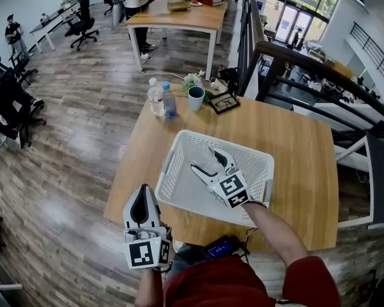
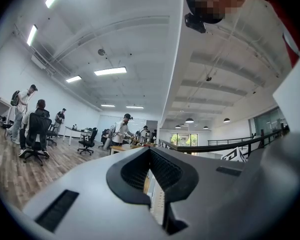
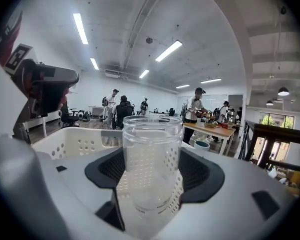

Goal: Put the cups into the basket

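R gripper (image 1: 212,166) arm reaching fwd over basket (image 1: 168,165); jaws clamped on clear cup (image 3: 150,159) | L gripper (image 1: 142,206) low nr body; jaws together, empty

Right hand-held gripper (image 1: 211,160) clasps a cup (image 3: 152,154) (left hand-held gripper (image 1: 143,196) closed).

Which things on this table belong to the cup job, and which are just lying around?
Job:
- white basket
- clear cup, held in the right claw over the basket
- teal cup, on the table beyond the basket

Lying about:
- water bottles
- black picture frame
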Tool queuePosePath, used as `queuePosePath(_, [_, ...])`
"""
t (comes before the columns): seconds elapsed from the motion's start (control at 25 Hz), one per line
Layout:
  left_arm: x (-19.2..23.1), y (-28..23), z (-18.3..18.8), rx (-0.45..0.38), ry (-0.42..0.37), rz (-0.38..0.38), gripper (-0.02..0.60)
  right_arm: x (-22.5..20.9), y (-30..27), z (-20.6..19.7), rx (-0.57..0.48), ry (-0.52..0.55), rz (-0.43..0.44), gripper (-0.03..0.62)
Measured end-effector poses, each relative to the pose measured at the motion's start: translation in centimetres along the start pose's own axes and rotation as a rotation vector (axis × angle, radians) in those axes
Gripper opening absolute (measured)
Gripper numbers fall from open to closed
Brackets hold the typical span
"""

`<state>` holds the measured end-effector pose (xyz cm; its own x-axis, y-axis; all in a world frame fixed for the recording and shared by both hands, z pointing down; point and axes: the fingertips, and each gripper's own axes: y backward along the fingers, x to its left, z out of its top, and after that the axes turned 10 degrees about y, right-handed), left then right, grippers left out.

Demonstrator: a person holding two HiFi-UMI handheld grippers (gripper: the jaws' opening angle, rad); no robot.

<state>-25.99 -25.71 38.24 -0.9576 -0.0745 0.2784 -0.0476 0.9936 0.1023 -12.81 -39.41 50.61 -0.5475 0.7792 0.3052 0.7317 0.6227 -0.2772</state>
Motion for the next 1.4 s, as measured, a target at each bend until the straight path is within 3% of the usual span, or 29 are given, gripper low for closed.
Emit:
queuePosePath(0.32, [-0.1,0.1,-0.3,0.004,0.014,-0.002,0.0,0.0,-1.2,-2.1,0.031,-0.104,0.044,0.327])
queuePosePath(1.4, [-0.2,0.3,-0.8,0.011,0.023,-0.007,0.0,-0.5,-3.7,-6.2,0.104,-0.12,0.015,0.328])
